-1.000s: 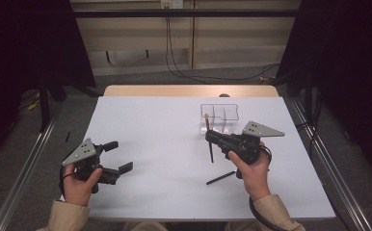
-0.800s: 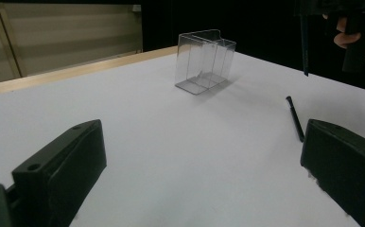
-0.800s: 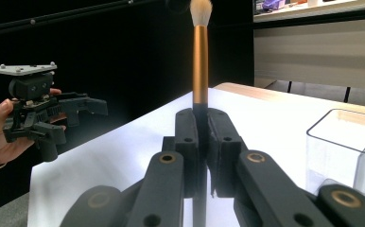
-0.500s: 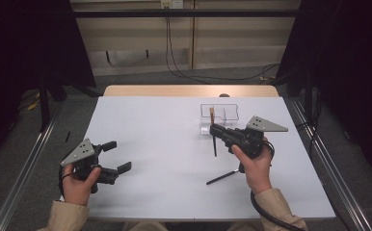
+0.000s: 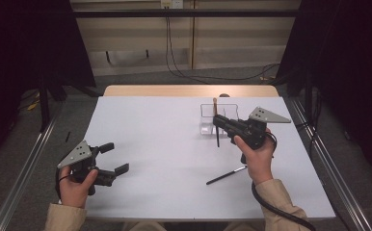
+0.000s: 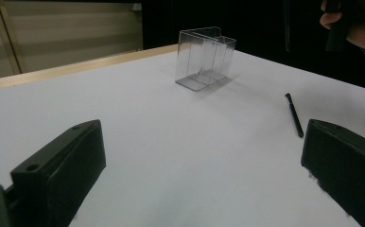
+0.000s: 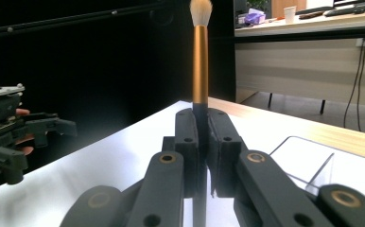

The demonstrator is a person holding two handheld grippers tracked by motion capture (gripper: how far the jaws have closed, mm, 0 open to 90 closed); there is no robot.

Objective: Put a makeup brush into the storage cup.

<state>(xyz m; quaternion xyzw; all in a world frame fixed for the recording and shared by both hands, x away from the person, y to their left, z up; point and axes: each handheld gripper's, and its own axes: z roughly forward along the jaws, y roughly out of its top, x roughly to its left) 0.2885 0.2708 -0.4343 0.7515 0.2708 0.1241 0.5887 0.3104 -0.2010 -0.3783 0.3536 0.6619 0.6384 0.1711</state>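
A: Change since the last check?

B: The right gripper (image 5: pixel 219 121), jaws clamped on the makeup brush (image 7: pixel 200 56), has carried it up from mid-table to beside the clear organizer (image 5: pixel 212 119). Insertion looks next.

A: Clearances?

B: The organizer sits near the table's (image 5: pixel 150 125) far edge. The black pencil (image 5: pixel 226 175) lies apart. The left gripper (image 5: pixel 115 158) rests open, well clear.

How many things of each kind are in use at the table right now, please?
Brushes: 2, one clamped upright in the right gripper, one lying on the table
Clear organizers: 1
Grippers: 2, counting the open left gripper
Total: 5
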